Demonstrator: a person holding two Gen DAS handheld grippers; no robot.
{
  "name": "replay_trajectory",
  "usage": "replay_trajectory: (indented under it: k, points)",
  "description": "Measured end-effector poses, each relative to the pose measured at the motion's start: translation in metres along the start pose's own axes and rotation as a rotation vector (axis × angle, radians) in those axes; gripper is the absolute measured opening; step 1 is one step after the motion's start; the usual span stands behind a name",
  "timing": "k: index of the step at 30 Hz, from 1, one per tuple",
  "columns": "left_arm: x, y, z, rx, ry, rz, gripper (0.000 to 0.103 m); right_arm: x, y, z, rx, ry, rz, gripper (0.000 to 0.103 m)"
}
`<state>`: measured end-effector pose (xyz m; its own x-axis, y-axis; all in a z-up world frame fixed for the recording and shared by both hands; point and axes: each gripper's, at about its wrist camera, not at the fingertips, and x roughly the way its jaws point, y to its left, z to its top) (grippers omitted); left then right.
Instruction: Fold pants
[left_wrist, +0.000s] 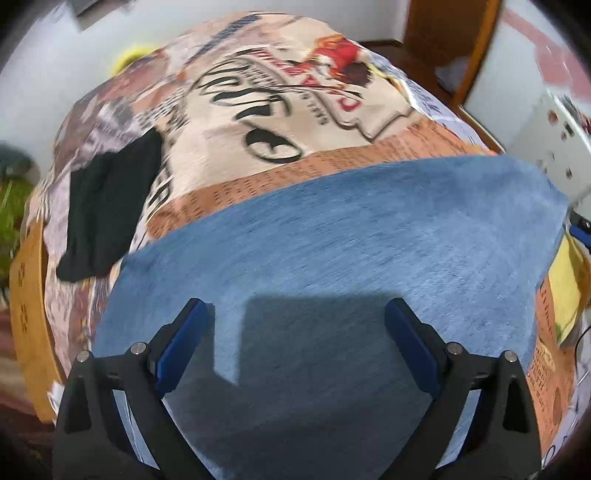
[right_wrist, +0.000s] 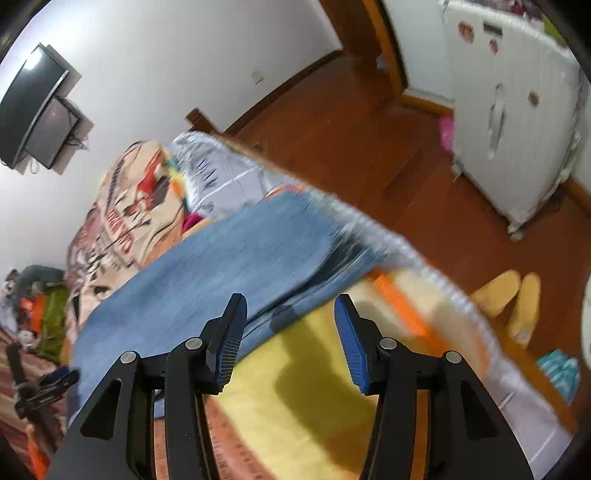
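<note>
The pants (left_wrist: 332, 236) lie flat on the bed (left_wrist: 280, 110), spread for folding. The left gripper (left_wrist: 299, 332) hovers above the denim, jaws wide, empty. The right gripper (right_wrist: 291, 336) (also empty, jaws parted) sits over the near edge, likely seeking a grip.

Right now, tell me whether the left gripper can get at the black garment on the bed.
Probably yes. The left gripper is open above the blue pants, and the black garment lies uncovered on the printed bedspread off to its left, nothing between. It would need to swing left.
</note>
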<state>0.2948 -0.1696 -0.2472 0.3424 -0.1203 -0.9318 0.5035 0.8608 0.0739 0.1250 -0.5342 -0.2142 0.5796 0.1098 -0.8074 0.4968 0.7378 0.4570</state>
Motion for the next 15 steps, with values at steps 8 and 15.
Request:
replay_trajectory:
  k: [8,15]
  points:
    - [0.027,-0.02,0.03,0.079,0.079,-0.044,0.103,0.023,-0.003,0.007,0.064,-0.025,0.025,0.049]
    - [0.051,-0.048,0.063,0.156,0.109,-0.046,0.103,0.031,-0.005,0.016,0.056,-0.065,0.008,0.045]
